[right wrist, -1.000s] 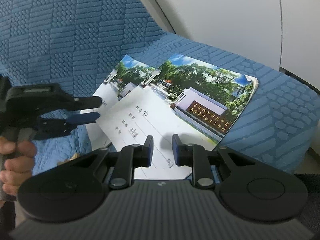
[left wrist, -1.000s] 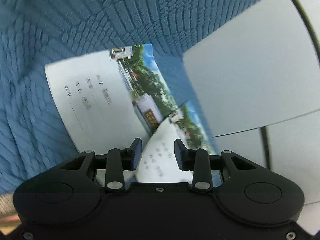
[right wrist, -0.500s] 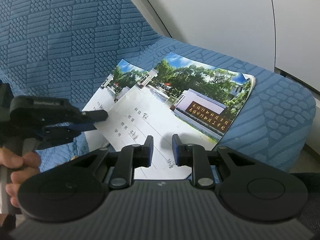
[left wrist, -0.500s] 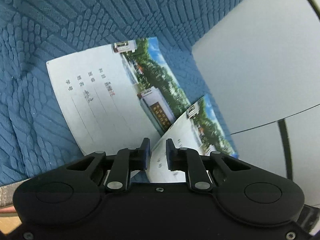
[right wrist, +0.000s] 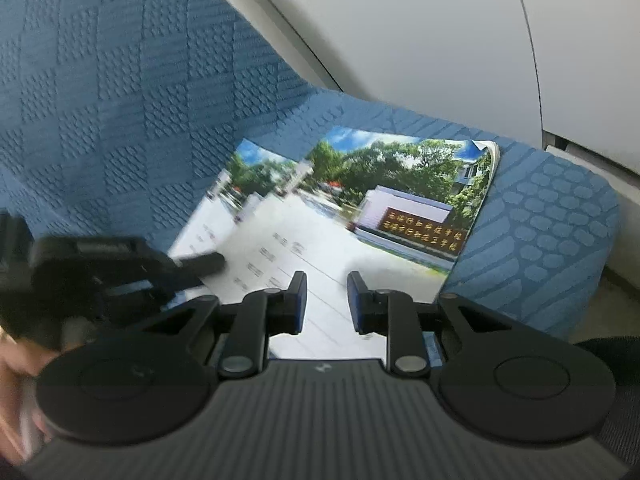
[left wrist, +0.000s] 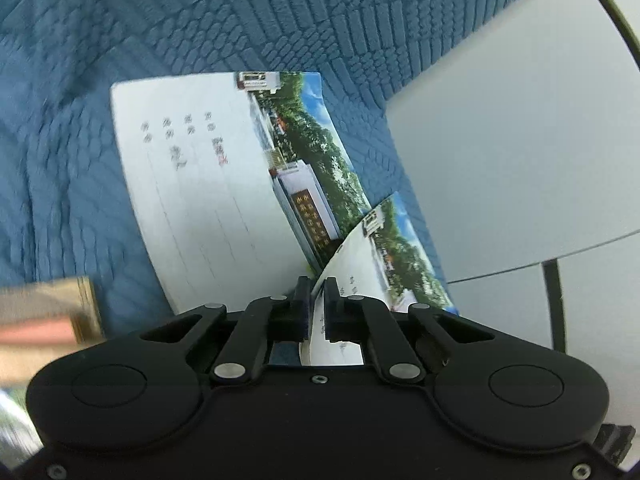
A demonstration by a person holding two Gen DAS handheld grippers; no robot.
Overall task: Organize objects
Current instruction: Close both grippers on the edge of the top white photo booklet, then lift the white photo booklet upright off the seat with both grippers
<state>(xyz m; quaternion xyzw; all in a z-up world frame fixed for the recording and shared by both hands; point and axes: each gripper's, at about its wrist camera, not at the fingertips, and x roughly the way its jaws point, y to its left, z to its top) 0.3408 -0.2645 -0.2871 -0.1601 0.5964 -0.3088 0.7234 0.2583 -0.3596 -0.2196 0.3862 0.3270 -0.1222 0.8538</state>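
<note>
I count two booklets: one lying just ahead of my right tongs, the other with its edge between my left tongs. One blue cushion.

Home or lounge: blue textured sofa, white wall.
</note>
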